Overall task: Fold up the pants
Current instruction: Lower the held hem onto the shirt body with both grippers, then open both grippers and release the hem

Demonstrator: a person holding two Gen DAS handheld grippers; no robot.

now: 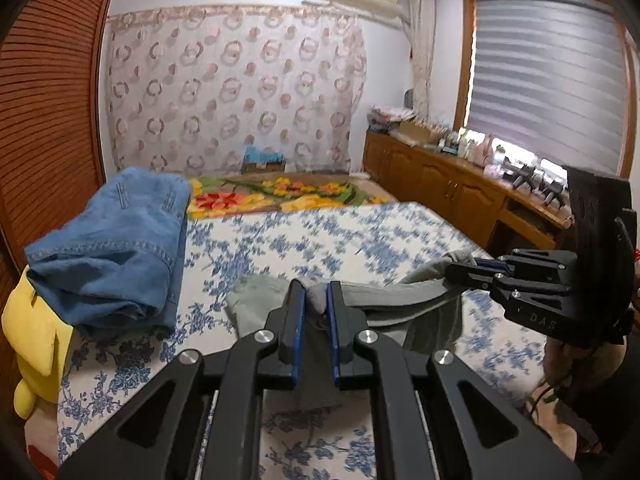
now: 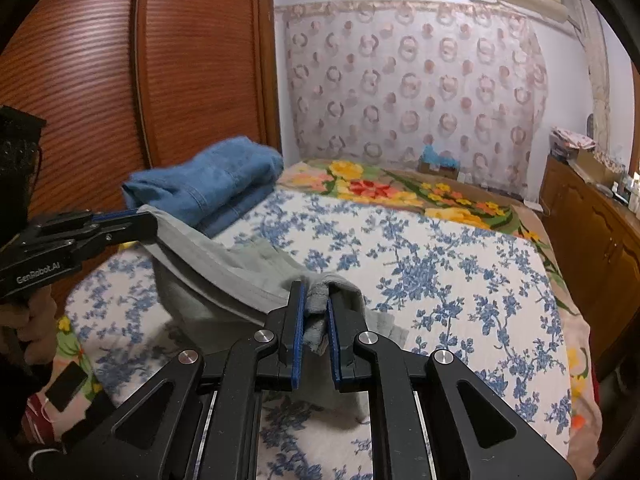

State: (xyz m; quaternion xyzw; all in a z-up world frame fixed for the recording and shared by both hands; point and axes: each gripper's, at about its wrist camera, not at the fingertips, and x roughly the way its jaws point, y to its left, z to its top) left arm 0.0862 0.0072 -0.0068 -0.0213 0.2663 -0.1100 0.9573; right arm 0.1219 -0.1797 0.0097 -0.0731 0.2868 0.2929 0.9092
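Grey pants (image 1: pixel 400 300): soft, light, droopy — best gripped along the waistband edge.
Left gripper (image 1: pixel 316 300): clamped on pants.
Right gripper (image 2: pixel 316 300): clamped on pants — the edge spans between both.

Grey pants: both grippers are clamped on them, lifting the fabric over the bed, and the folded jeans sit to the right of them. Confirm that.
One detail is wrong. Both the left gripper and the right gripper are shut on the grey pants above the bed, but the folded jeans lie to their left, by the wooden wardrobe. Both wrist views show this.
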